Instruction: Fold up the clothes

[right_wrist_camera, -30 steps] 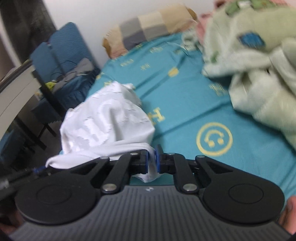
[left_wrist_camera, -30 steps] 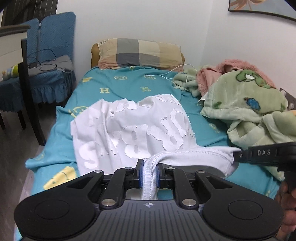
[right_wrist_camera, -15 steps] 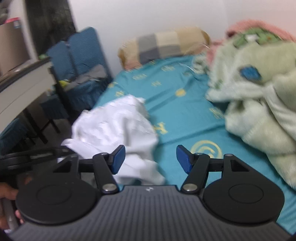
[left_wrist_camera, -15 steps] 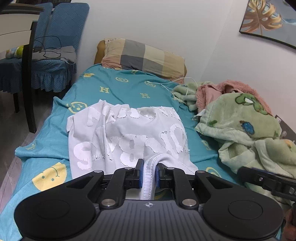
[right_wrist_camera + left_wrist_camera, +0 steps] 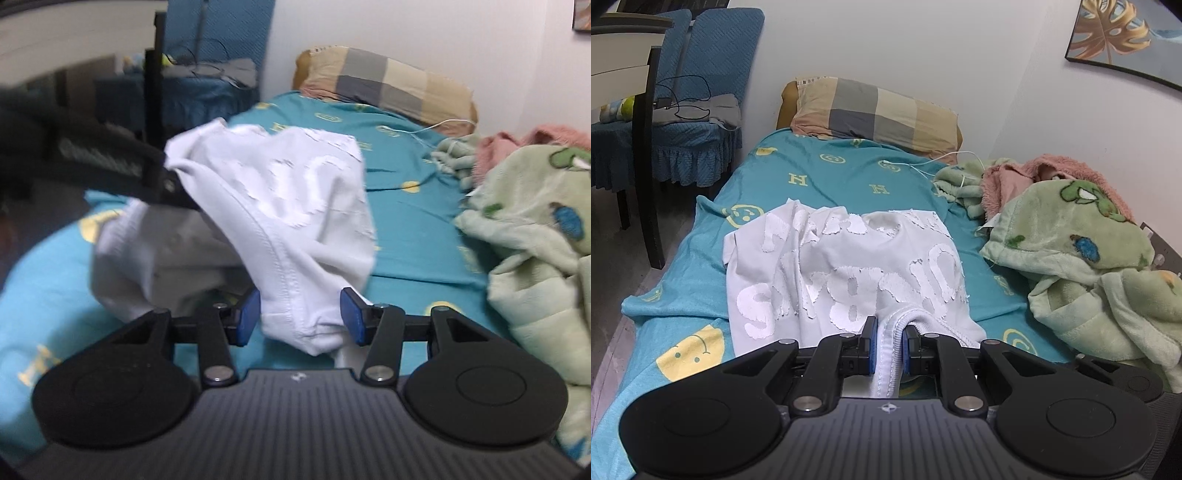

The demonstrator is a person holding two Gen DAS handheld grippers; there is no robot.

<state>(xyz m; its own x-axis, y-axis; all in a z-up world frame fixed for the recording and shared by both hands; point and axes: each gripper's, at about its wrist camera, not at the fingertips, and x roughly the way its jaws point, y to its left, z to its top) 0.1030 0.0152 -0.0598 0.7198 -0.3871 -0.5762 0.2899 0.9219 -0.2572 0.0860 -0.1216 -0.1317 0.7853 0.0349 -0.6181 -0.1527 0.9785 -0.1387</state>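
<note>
Two tools: both in view, one per hand.
Left tool (image 5: pixel 886 345): pads clamped on a ribbed white hem, lower centre of the left wrist frame; cloth runs up and away from the pads.
Right tool (image 5: pixel 300 317): blue pads spread apart, lower centre of the right wrist frame; a stitched fold of cloth hangs between them, contact with either pad cannot be told.
White shirt (image 5: pixel 846 266): middle of the frame, spread over the bed with rough white lettering facing up; near hem lifted off the sheet by the left tool. In the right wrist view it drapes from the left tool's fingers at left of frame down to the right tool; that view is blurred.
Bed (image 5: pixel 827 177): teal sheet with yellow faces and letter marks, filling the centre.
Pillow (image 5: pixel 875 110): checked grey and tan, upper centre, against the wall.
Green blanket (image 5: pixel 1082 273): heaped at right of frame, apart from the shirt; a pink blanket (image 5: pixel 1034 173) lies behind it.
Blue chairs (image 5: pixel 683 96): upper left, beside the bed.
Picture (image 5: pixel 1123 37): upper right, on the wall.
</note>
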